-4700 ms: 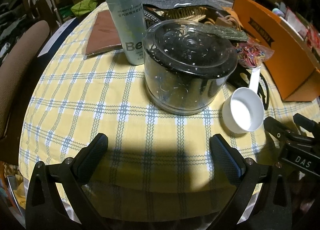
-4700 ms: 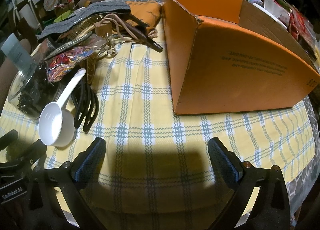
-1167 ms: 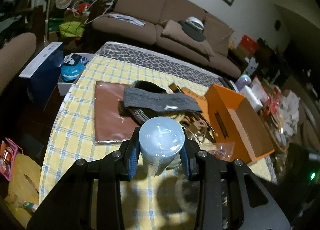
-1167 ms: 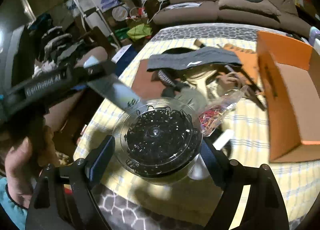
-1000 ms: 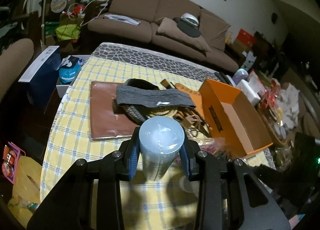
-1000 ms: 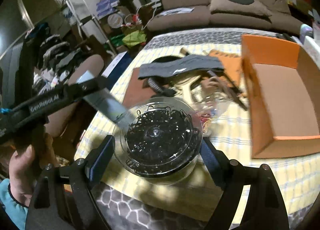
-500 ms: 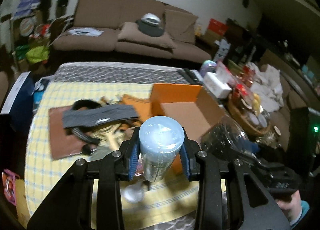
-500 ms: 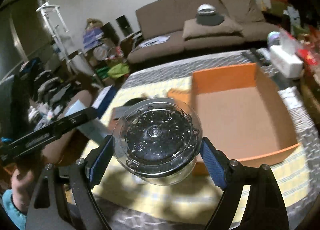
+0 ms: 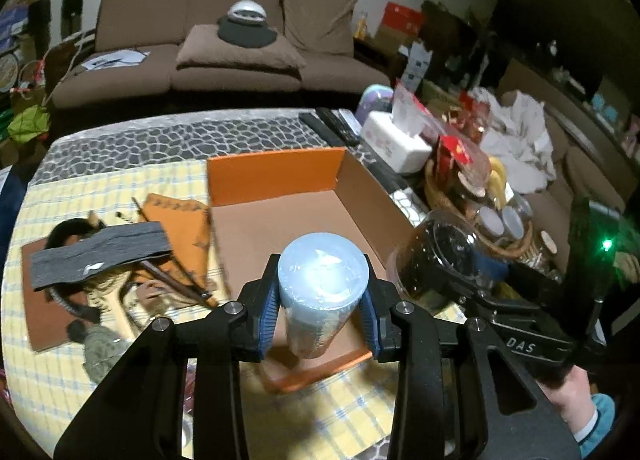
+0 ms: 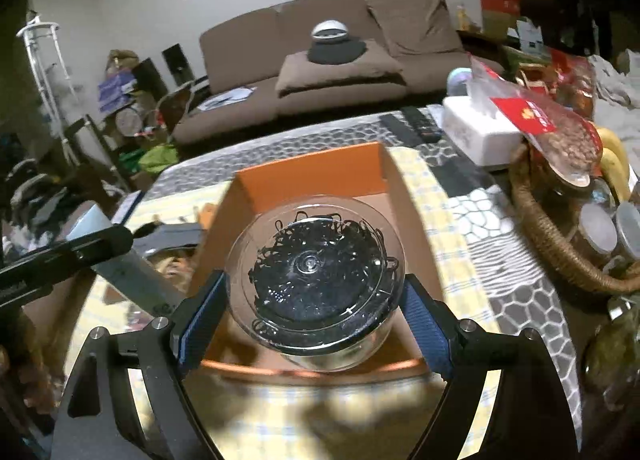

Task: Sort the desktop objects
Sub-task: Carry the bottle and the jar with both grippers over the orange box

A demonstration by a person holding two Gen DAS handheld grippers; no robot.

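Both hand-held grippers are loaded as I look down their cameras. On my left hand-held gripper point(image 9: 323, 314) the blue pads are pinched narrow against the sides of a pale blue-grey cylindrical bottle point(image 9: 322, 288), which I see cap-end on, held in the air. Directly beyond and below it sits the open orange cardboard box point(image 9: 276, 174), whose brown floor looks bare in the part I can see. Off to the left of that gripper, on the yellow checked cloth of the counter point(image 9: 44, 372), lie a grey felt strip point(image 9: 98, 254), a flat brown pad point(image 9: 38, 316) and a loose tangle of straps and cords I cannot sort out.

On my right hand-held gripper point(image 10: 314, 314) the jaws stand wide, clamped on the walls of a clear round plastic tub point(image 10: 316, 280). That tub is full of small black hair ties, packed under its transparent lid. It hangs over the near half of the same orange box point(image 10: 308, 172), clear of the floor as far as I can tell. To the right of this gripper is a woven wicker basket point(image 10: 548, 236) with small lidded jars inside, and bananas lie at its far side.
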